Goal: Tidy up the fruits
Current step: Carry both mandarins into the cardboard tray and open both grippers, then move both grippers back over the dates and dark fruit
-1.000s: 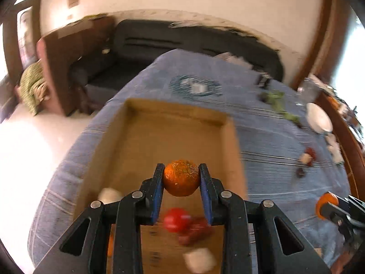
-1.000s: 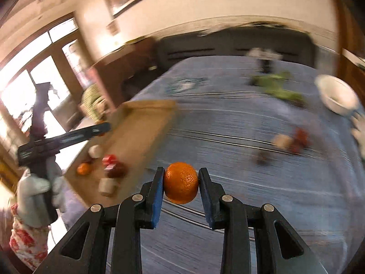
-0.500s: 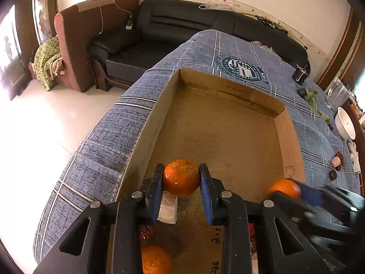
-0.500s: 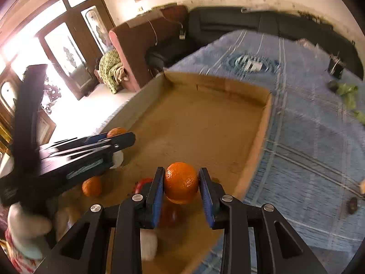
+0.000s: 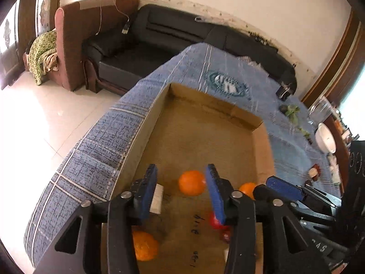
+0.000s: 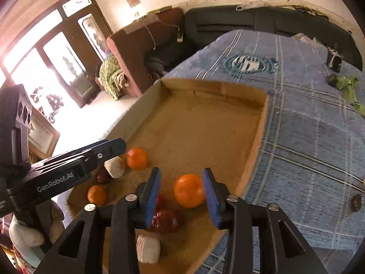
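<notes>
A shallow cardboard tray [image 5: 260,150] [image 6: 253,148] lies on the blue cloth. My left gripper [image 5: 181,193] is open over its near end, and an orange [image 5: 191,182] lies free between the jaws. My right gripper [image 6: 180,194] is open too, with another orange [image 6: 189,190] free between its jaws near the tray's right wall. Other oranges [image 5: 144,245] [image 6: 136,158] [image 6: 97,195], red fruits [image 6: 165,220] [image 5: 215,221] and pale blocks [image 6: 148,248] [image 6: 114,166] [image 5: 157,197] lie in the tray. The right gripper [image 5: 269,187] shows in the left view, the left gripper [image 6: 109,147] in the right view.
The blue cloth [image 6: 308,137] carries green leaves [image 6: 346,86], small dark fruits [image 6: 357,202] and a white bowl [image 5: 326,140] to the right. A black sofa [image 5: 182,36] and a brown armchair [image 5: 75,45] stand beyond the table's far edge. The floor [image 5: 34,125] drops off left.
Both grippers have opened over the tray and let go of their oranges, which now lie on the tray floor. Both had carried them in from over the cloth.
</notes>
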